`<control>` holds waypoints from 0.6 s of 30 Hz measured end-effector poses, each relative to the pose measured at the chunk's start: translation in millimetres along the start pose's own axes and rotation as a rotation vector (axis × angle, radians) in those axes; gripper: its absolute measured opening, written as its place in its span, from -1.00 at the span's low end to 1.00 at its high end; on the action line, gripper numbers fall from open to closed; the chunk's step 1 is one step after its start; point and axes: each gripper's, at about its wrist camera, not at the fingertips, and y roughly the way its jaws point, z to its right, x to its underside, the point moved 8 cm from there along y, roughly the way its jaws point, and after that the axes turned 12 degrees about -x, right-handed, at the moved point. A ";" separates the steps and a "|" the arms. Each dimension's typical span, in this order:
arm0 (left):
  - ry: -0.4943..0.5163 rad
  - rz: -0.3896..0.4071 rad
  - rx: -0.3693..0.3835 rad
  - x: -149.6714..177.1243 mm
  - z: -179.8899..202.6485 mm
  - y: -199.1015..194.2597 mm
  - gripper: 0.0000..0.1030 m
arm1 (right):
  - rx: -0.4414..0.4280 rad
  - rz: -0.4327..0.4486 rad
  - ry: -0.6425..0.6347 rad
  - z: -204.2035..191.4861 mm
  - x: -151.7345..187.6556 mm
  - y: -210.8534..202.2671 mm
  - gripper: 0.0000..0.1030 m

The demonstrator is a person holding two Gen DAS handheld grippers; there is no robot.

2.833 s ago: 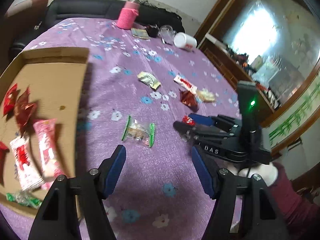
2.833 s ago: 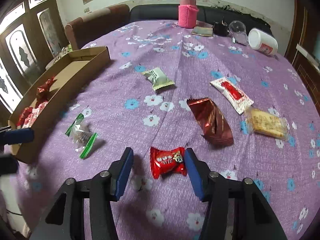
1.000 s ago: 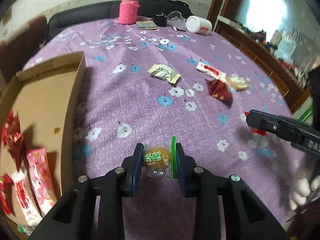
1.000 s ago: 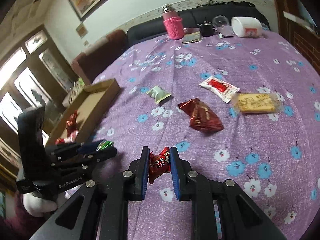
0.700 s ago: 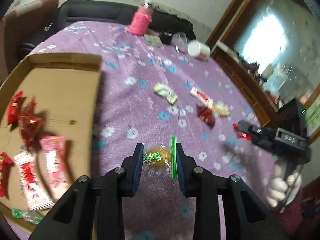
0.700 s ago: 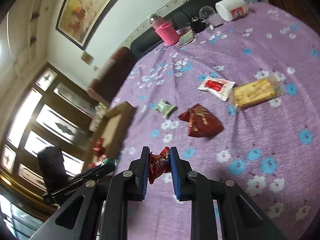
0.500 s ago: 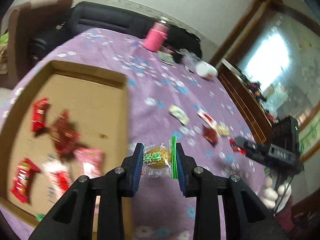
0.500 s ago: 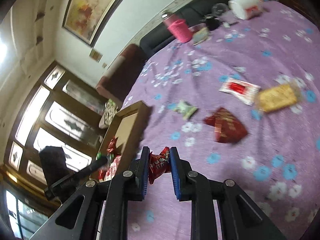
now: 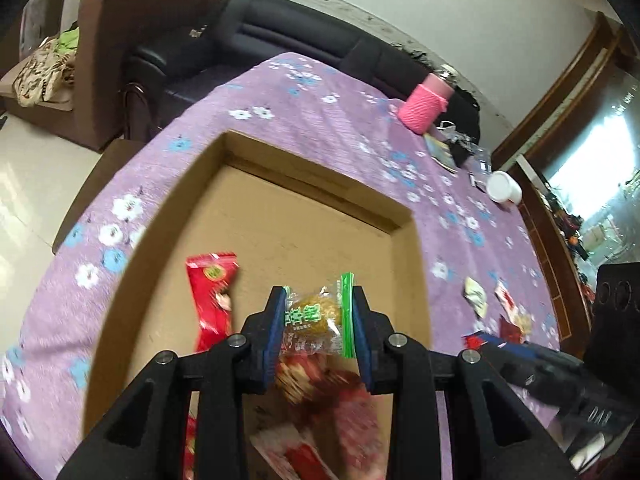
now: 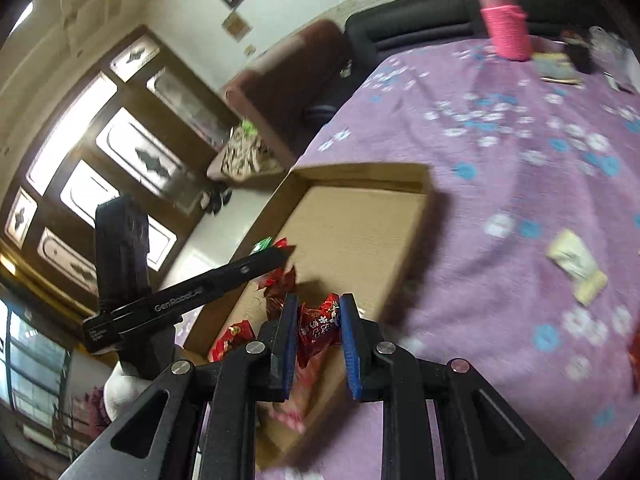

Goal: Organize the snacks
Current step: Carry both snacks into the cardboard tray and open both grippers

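Note:
My left gripper (image 9: 318, 312) is shut on a clear, green-edged pastry packet (image 9: 316, 318) and hangs over the open cardboard box (image 9: 320, 236). Inside the box lie a red packet (image 9: 212, 292) and several blurred red and pink snacks below the held one. In the right wrist view my right gripper (image 10: 319, 322) is shut on a small red candy packet (image 10: 318, 326) above the near right part of the same box (image 10: 360, 232). The left gripper (image 10: 276, 256) shows there from the side, over the box's left rim. The right gripper's tips (image 9: 476, 338) appear at the box's right side.
A purple flowered tablecloth (image 9: 304, 112) covers the table. Loose snacks (image 9: 476, 294) lie right of the box. A pink sleeved bottle (image 9: 426, 106), a white cup (image 9: 504, 188) and small items stand at the far end. A sofa and an armchair (image 9: 132, 36) are behind.
Both grippers have swung left from the open tablecloth to above the cardboard box, each still holding its snack. The left gripper has rolled.

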 end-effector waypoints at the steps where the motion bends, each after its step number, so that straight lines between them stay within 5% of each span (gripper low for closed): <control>1: -0.004 -0.004 -0.006 -3.4 -3.8 4.8 -0.42 | 0.018 -0.019 -0.014 -1.1 -2.0 13.5 -0.56; 6: -0.017 -0.017 0.007 -10.7 -12.1 15.1 -0.41 | 0.087 -0.065 -0.041 6.2 -5.1 51.3 -0.53; 13: -0.066 0.027 0.061 -11.6 -17.1 -4.0 0.14 | 0.114 -0.044 -0.036 15.9 -10.0 56.7 -0.36; 18: -0.092 0.073 0.085 -6.5 -14.7 -32.5 0.34 | 0.108 0.018 -0.008 21.1 -15.0 25.3 -0.31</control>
